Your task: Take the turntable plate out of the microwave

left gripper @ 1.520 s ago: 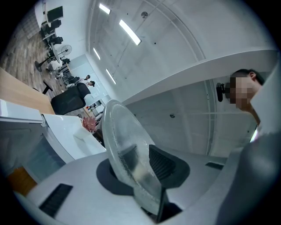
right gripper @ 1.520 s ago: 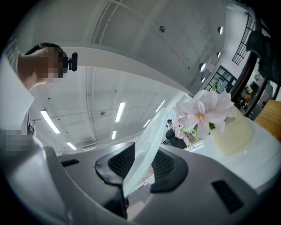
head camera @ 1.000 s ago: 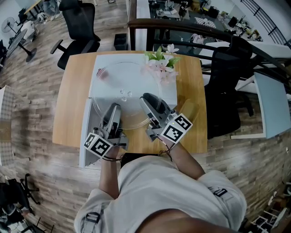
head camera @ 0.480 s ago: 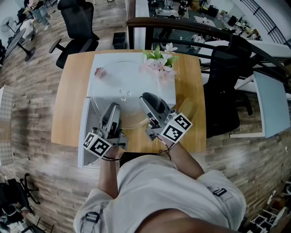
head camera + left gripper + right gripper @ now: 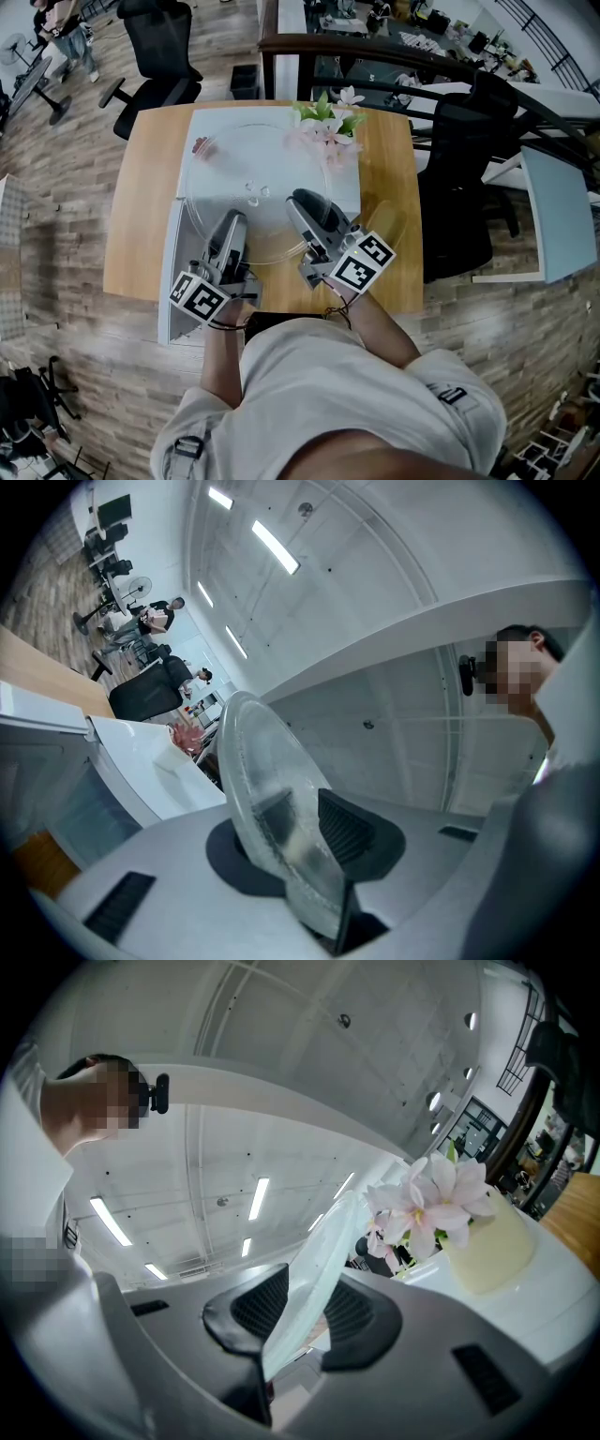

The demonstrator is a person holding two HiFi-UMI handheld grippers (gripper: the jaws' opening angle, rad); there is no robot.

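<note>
- The left gripper (image 5: 234, 228) and the right gripper (image 5: 305, 211) each clamp the near rim of the clear turntable plate (image 5: 253, 169), which appears lifted out, in front of the microwave (image 5: 214, 131).
- The carrying step is likely in hand; the next move calls for a level, even carry to the table (image 5: 150, 206).

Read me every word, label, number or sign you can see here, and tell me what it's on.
No readable words or numbers anywhere.
Left marker cube: black-and-white square pattern, no letters.
Right marker cube: same kind of pattern.
Turntable plate: clear glass, no print.
Dark tag on the shirt: too small to read.
</note>
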